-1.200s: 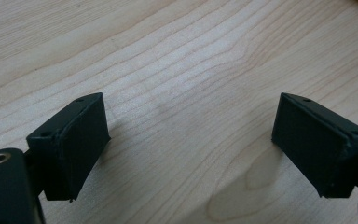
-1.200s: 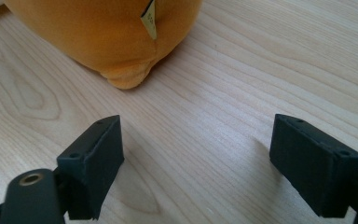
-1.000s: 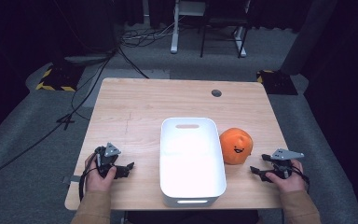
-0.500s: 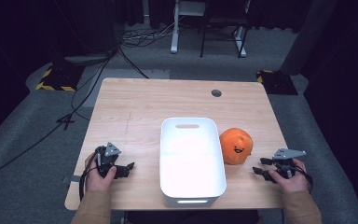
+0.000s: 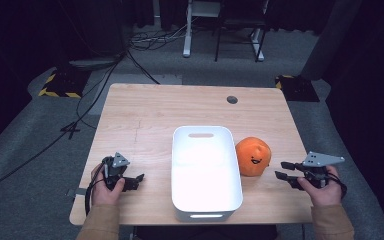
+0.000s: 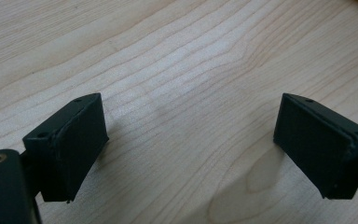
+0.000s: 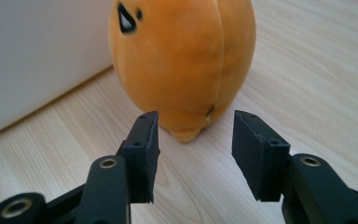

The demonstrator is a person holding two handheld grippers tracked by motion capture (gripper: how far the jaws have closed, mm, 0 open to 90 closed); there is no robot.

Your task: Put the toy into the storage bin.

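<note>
Since a second ago the right gripper [image 5: 283,170] has drawn slightly back toward the table's right edge, leaving a wider gap to the plush [image 5: 253,156]; the left gripper [image 5: 136,180], the plush and the bin [image 5: 180,200] have not shifted.

The plush, an orange toy with a small black face, sits on the table [image 5: 145,115] touching the bin's right wall. The right gripper lies just right of the plush, aimed at it, jaws part-open with nothing between them; in the right gripper view the plush [image 7: 182,60] stands just beyond the fingertips [image 7: 145,135]. The left gripper rests left of the bin, well apart from the plush, jaws wide apart over bare wood [image 6: 177,60].

This looks like the approach before a grasp, probably to put the plush in the bin. The plush seems wider than the present jaw gap, so next the right jaws should spread wider, advance around its body and close gently, then lift it over the bin's wall.
</note>
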